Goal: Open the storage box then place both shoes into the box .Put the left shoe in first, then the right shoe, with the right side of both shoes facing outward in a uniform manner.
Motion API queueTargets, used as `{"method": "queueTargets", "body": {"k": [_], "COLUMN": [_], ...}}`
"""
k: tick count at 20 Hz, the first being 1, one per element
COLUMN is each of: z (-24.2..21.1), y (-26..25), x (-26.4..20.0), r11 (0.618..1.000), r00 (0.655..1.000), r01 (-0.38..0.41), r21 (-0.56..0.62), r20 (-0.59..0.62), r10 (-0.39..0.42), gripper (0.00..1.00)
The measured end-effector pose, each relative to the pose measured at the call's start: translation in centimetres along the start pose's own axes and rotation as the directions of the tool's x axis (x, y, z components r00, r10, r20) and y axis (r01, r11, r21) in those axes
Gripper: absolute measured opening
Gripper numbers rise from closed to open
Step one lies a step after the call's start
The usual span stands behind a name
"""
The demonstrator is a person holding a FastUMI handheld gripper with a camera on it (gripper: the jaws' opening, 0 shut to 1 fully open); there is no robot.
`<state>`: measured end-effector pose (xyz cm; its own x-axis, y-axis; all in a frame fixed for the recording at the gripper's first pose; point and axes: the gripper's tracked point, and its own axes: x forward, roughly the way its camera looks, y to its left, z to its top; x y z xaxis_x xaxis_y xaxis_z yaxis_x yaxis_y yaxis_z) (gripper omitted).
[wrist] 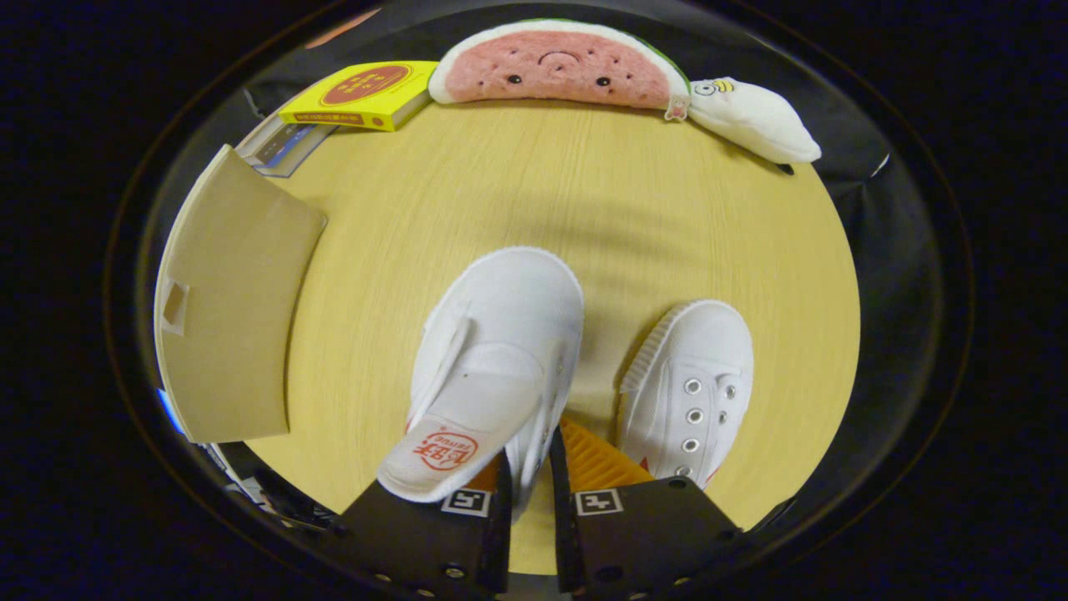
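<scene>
Pinching the side wall of one white shoe (pixel 492 367), the gripper (pixel 529 488) is closing both fingers on it, lifting it toe-forward above the table (pixel 584 192); its mate (pixel 688 392) is lying at 3 o'clock, the open storage box (pixel 229 309) at 9 o'clock.

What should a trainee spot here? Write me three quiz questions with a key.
1. True or false: the tongs pinch the side wall of a shoe.
2. Fill in: the plush beyond the shoes looks like a ___ slice.
3. Where is the second shoe? A) standing on the table B) on the plush C) in the tongs

Key: 1 true; 2 watermelon; 3 A.
</scene>
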<state>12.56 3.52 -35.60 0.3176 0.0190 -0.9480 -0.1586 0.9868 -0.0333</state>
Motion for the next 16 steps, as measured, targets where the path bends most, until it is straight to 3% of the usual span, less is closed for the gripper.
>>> {"method": "queueTargets", "body": {"k": [1, 4, 10, 16], "z": [-0.3, -1.7, -3.6, -1.2], "y": [0.0, -0.4, 0.5, 3.0], "x": [0.4, -0.3, -4.5, -11.0], "r11": [0.999, 0.977, 0.940, 0.931], "r00": [0.999, 0.992, 0.987, 0.993], "r01": [-0.028, -0.087, -0.125, -0.121], "r21": [0.037, 0.195, 0.318, 0.345], "r20": [-0.016, -0.070, -0.060, 0.040], "r10": [0.028, 0.102, 0.152, 0.114], "gripper": [0.09, 0.01, 0.00, 0.00]}}
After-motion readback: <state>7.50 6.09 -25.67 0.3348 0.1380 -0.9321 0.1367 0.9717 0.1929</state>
